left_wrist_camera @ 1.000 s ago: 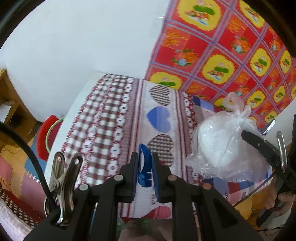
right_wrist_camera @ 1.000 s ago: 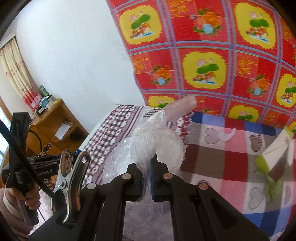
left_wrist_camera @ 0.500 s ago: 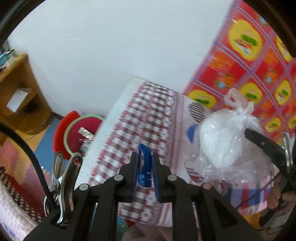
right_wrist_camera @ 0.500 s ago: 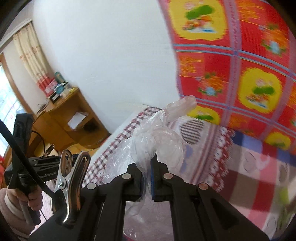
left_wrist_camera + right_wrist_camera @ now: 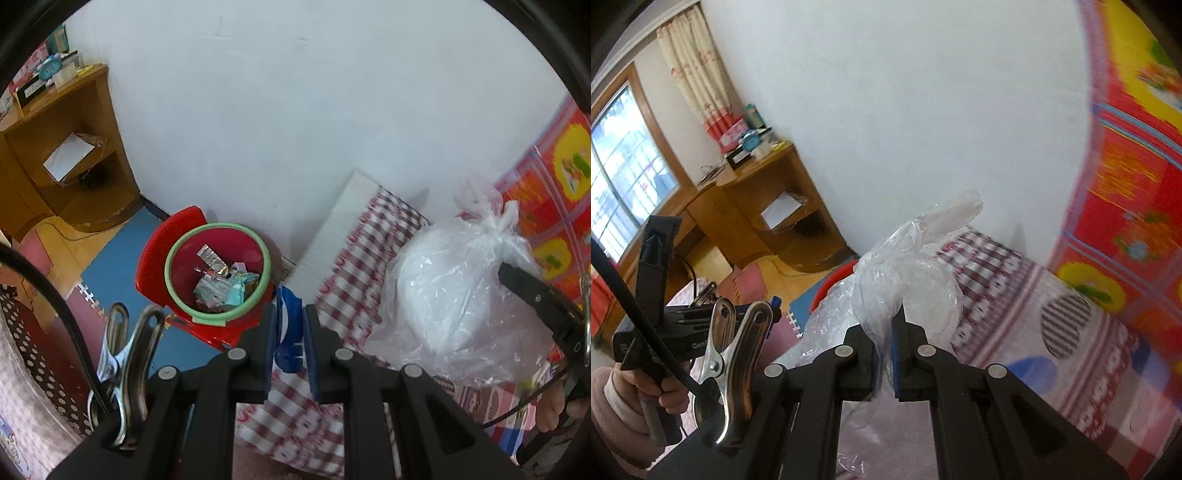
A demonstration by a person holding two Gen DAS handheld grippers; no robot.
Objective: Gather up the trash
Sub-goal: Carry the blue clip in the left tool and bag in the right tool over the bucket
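My left gripper (image 5: 290,314) is shut on a small blue and white scrap (image 5: 288,343), which sticks up between the pads. Beyond it and below, on the floor, a red bin with a green rim (image 5: 173,280) holds several wrappers. My right gripper (image 5: 884,325) is shut on the knotted neck of a clear plastic bag (image 5: 923,288). In the left wrist view that bag (image 5: 454,291) hangs full and white over the bed's edge, with the right gripper (image 5: 509,275) at its right side. The left gripper (image 5: 774,308) shows at the left of the right wrist view, held by a hand (image 5: 670,397).
A bed with a red checked sheet (image 5: 354,258) runs along the white wall. A wooden desk with shelves (image 5: 70,147) stands left of the bin. Blue and red foam mats (image 5: 110,266) cover the floor. A curtained window (image 5: 624,177) is at far left.
Both views have swung left, away from the bed and the red patterned cloth, toward the wall and floor. The red bin has come fully into the left wrist view. Both grips are unchanged.
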